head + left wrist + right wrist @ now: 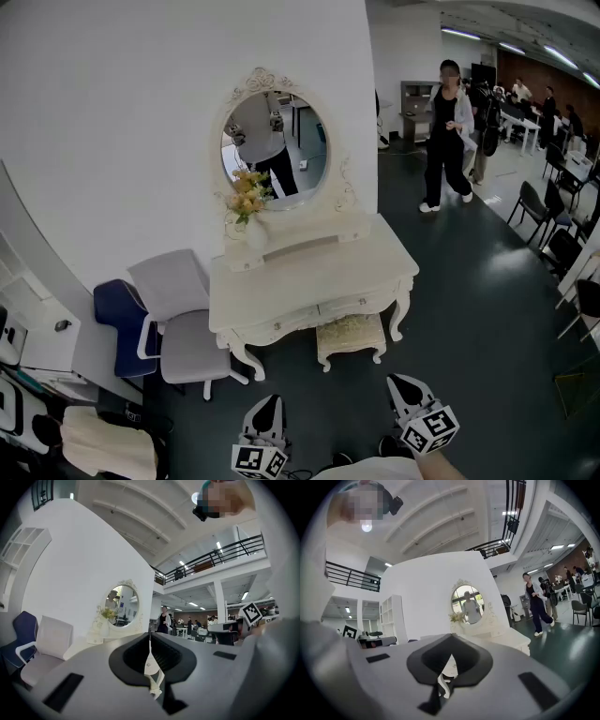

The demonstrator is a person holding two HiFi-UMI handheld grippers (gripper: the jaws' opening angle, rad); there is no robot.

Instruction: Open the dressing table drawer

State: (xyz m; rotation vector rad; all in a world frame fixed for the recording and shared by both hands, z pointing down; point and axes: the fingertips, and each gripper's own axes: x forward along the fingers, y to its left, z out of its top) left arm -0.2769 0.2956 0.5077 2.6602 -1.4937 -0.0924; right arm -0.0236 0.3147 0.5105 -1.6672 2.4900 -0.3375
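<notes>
A cream dressing table (pixel 309 277) stands against the white wall, with an oval mirror (pixel 275 150) and a vase of flowers (pixel 248 202) on it. Its drawers (pixel 352 304) run along the front edge and are closed. Both grippers hang well short of the table at the bottom of the head view. My left gripper (pixel 269 403) is shut with nothing in it, and my right gripper (pixel 401 382) is also shut and empty. In the left gripper view the jaws (pixel 149 638) meet, with the table (pixel 98 637) far ahead. The right gripper (pixel 451 656) points at the table (pixel 508 637) from a distance.
A small padded stool (pixel 350 336) sits under the table. A grey chair (pixel 183 328) and a blue chair (pixel 117 314) stand to its left. A person (pixel 448 136) walks on the dark floor at the back right. Black chairs (pixel 553 225) line the right side.
</notes>
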